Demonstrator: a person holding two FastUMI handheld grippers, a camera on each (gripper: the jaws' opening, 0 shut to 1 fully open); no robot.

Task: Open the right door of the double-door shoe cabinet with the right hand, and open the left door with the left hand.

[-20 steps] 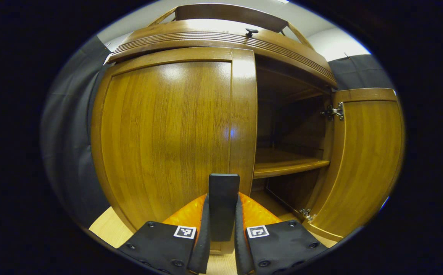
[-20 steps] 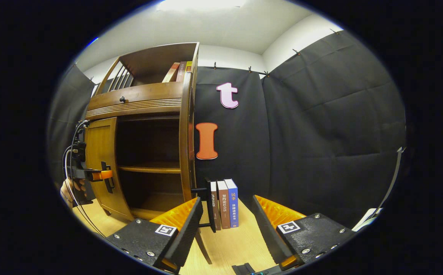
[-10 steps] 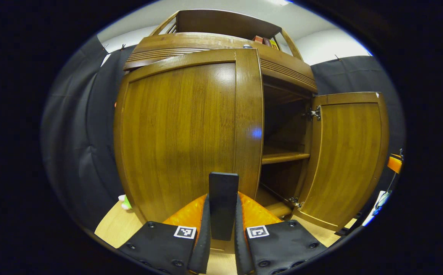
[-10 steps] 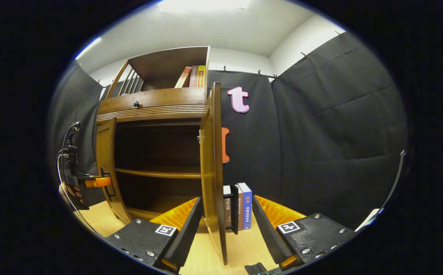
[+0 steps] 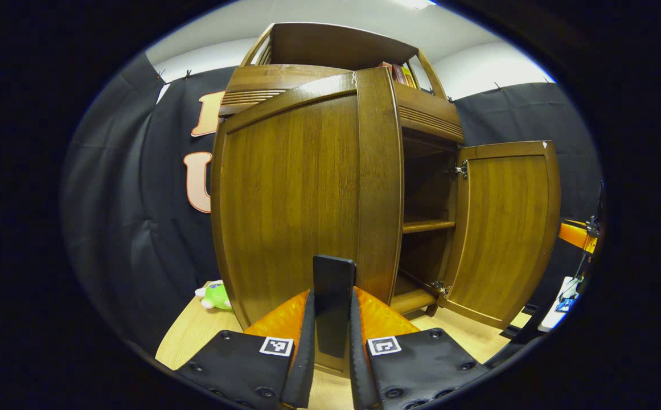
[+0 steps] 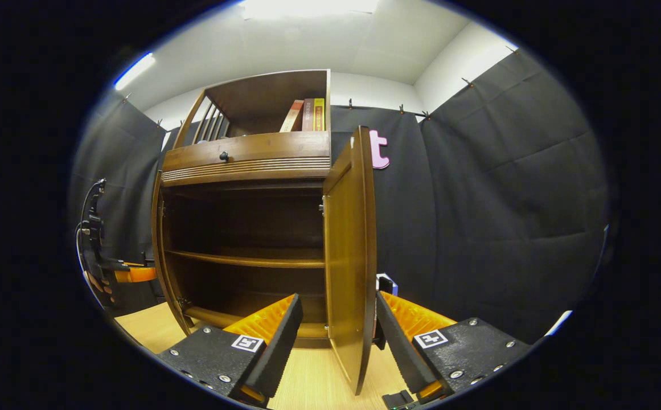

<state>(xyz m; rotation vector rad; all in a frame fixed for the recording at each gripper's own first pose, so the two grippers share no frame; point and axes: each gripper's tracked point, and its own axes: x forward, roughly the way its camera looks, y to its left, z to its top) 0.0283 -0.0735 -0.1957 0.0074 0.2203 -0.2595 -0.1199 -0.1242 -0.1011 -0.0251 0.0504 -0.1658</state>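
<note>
The brown wooden shoe cabinet (image 6: 250, 162) stands with both doors swung out. In the left gripper view my left gripper (image 5: 333, 310) is shut on the dark upright handle (image 5: 334, 285) of the left door (image 5: 296, 199), whose face is turned towards me. The right door (image 5: 506, 228) hangs open at the right. In the right gripper view my right gripper (image 6: 336, 319) is open, and the right door (image 6: 350, 245) stands edge-on between its spread fingers without being pressed. The left gripper (image 6: 136, 275) shows small at the far left by the left door (image 6: 158, 245).
An inner shelf (image 6: 245, 259) crosses the dark cabinet interior. Books (image 6: 307, 114) stand in the top rack. A green plush toy (image 5: 216, 296) lies on the light wooden floor (image 5: 193, 336) left of the cabinet. A hand (image 6: 95, 282) holds the left gripper.
The left door has swung further out with my left gripper shut on its handle. The right door has swung wider and now stands between my right gripper's open fingers, covering the books behind it.
</note>
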